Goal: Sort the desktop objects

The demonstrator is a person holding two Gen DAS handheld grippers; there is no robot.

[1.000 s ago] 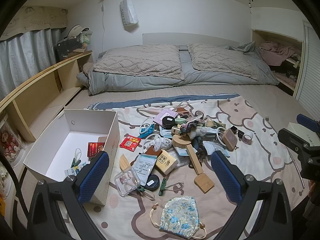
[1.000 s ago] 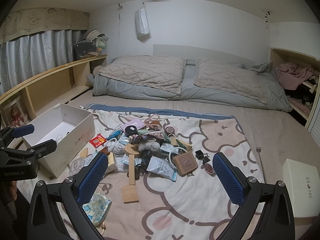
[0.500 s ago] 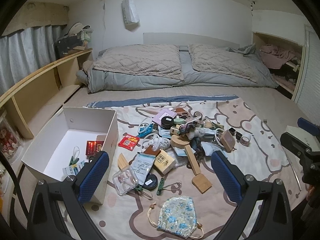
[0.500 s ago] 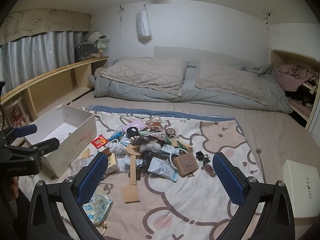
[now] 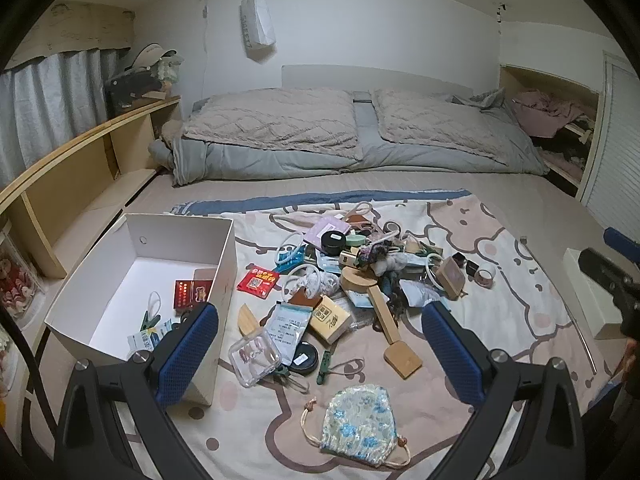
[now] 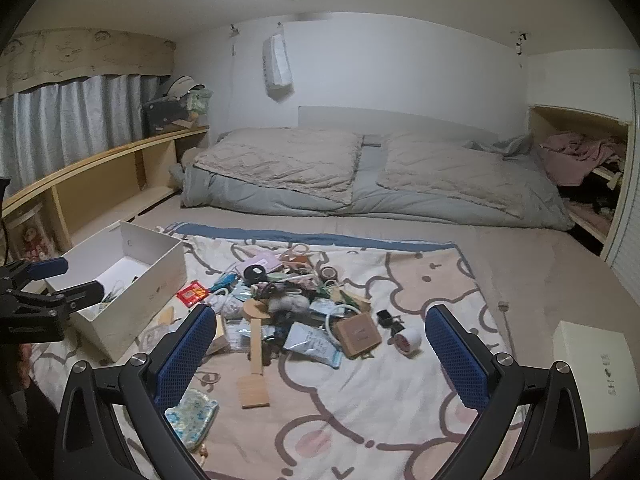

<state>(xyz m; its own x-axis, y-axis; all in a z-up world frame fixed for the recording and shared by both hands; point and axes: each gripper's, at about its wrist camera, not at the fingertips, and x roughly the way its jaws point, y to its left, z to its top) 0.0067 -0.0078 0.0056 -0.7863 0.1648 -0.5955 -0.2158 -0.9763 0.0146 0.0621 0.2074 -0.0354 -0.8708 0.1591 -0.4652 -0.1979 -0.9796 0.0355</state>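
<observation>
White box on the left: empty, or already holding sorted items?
Partly filled. The white box is open-topped and holds a red packet, a green clip and a few small items; much of its white floor shows bare.

Two grippers: left gripper [image 5: 320, 354] and right gripper [image 6: 320, 354], each with two blue-padded fingers. Two white boxes: open box [image 5: 226, 264] on the left and a lidded box [image 6: 592, 376] on the right. Two pillows: left pillow [image 5: 272, 120], right pillow [image 5: 444, 124]. One cartoon blanket [image 5: 520, 264]. One heap of small items [image 5: 360, 276], exact count cannot be told. In or by it: one floral drawstring pouch [image 5: 358, 416], one wooden paddle [image 5: 394, 332], one clear plastic case [image 5: 254, 356], one red packet [image 5: 258, 280], one black round jar [image 5: 333, 241], one tape roll [image 5: 486, 275], one brown square box [image 6: 357, 334], one yellow carton [image 5: 331, 317]. One white bag [image 5: 258, 26] hangs on the wall.
</observation>
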